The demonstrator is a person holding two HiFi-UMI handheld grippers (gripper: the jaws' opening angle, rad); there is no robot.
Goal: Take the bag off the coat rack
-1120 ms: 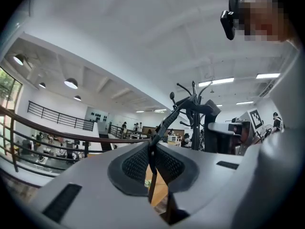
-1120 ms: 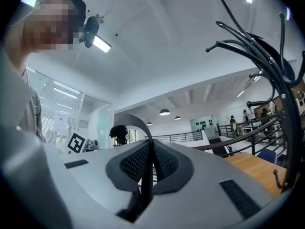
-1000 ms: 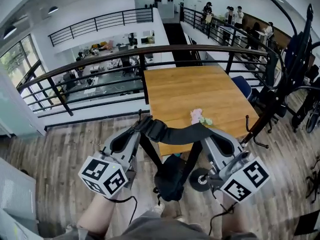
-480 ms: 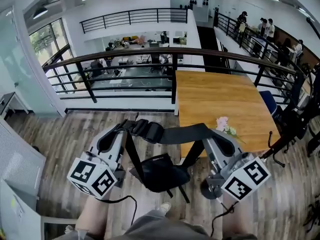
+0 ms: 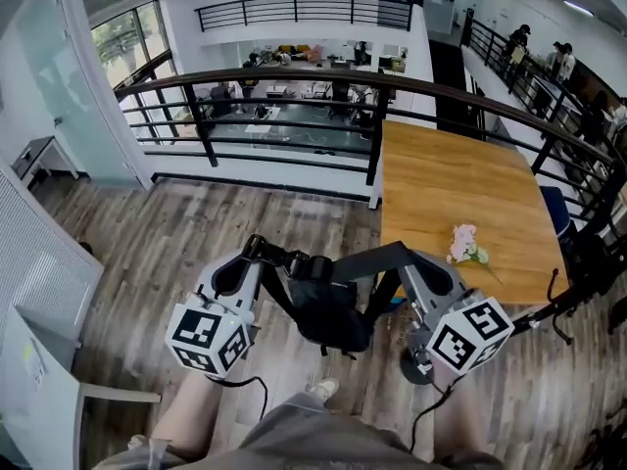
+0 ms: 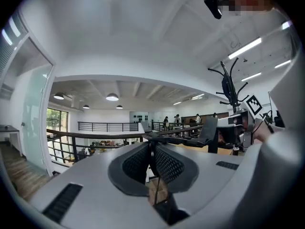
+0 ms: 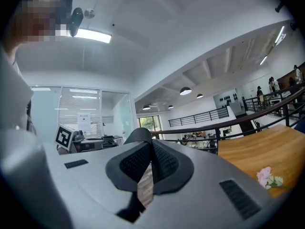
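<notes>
Now my left tongs (image 5: 257,251) and right tongs (image 5: 407,258) each pinch the strap (image 5: 358,260); the black bag (image 5: 328,316) hangs between them above the plank floor (image 5: 196,223).

floor (image 5: 196,233): wood planks | table (image 5: 441,179): wooden, by black railing (image 5: 284,78) | windows (image 5: 125,37): left

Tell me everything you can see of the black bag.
The black bag looks like soft fabric: a small rounded pouch hanging clear of the wooden floor, in front of the person's legs. Its strap rises from both sides. The left tongs are shut on a thin, bunched stretch of it, the right tongs on the wide flat webbing, so the pouch sags between them, touching nothing else visible.
</notes>
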